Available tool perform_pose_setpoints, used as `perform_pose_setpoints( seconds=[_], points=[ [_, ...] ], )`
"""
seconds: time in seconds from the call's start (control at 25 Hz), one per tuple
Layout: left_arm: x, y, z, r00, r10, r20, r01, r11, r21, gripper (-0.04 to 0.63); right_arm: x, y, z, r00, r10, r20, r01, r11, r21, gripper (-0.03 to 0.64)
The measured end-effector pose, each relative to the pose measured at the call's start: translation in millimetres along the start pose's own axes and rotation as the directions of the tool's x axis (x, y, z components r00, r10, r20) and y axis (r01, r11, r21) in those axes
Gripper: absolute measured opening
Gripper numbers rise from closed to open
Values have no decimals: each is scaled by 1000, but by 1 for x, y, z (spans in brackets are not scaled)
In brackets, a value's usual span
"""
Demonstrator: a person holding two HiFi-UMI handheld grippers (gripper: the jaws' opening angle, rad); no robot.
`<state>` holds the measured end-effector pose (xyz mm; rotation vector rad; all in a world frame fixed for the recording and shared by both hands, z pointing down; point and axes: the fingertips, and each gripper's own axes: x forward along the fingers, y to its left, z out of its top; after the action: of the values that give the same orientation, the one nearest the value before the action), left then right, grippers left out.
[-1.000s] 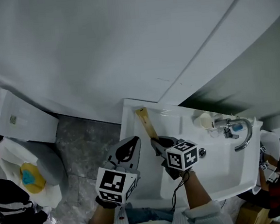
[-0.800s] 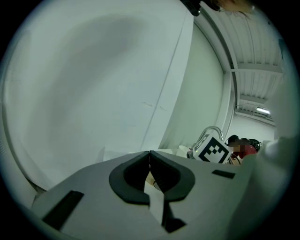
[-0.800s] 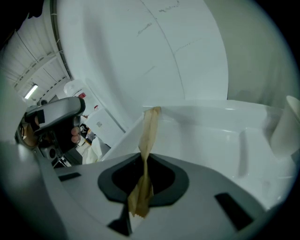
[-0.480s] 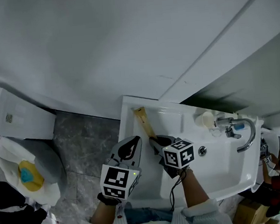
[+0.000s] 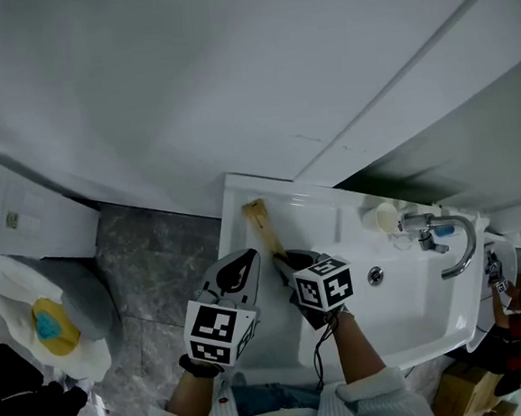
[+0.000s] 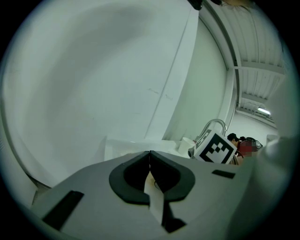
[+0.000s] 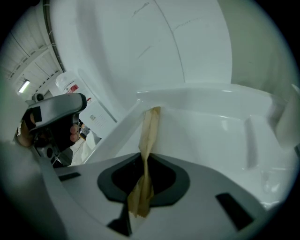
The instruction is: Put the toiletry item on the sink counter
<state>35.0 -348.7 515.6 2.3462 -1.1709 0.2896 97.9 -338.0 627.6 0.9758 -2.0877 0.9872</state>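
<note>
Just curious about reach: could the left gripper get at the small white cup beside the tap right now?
Probably not directly. The cup stands across the sink, and the right gripper, its jaws just opened slightly yet gripping a tan packet, lies between it and the shut left gripper.

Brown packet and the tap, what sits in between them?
In the head view, a small white cup stands on the back edge of the sink between the brown packet and the tap, nearer the tap.

White sink counter (image 5: pixel 324 208), a pale cup (image 5: pixel 384 218) on its back rim beside the faucet (image 5: pixel 423 226)
</note>
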Motion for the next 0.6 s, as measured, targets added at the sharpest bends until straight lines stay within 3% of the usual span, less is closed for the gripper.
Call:
perform_pose_setpoints(
  seconds=[0.6],
  points=[
    [1, 9, -9, 1000, 13, -12, -14, 1000, -15, 17, 3, 8, -1, 1000, 1, -5, -1, 1000, -24, 109]
  ],
)
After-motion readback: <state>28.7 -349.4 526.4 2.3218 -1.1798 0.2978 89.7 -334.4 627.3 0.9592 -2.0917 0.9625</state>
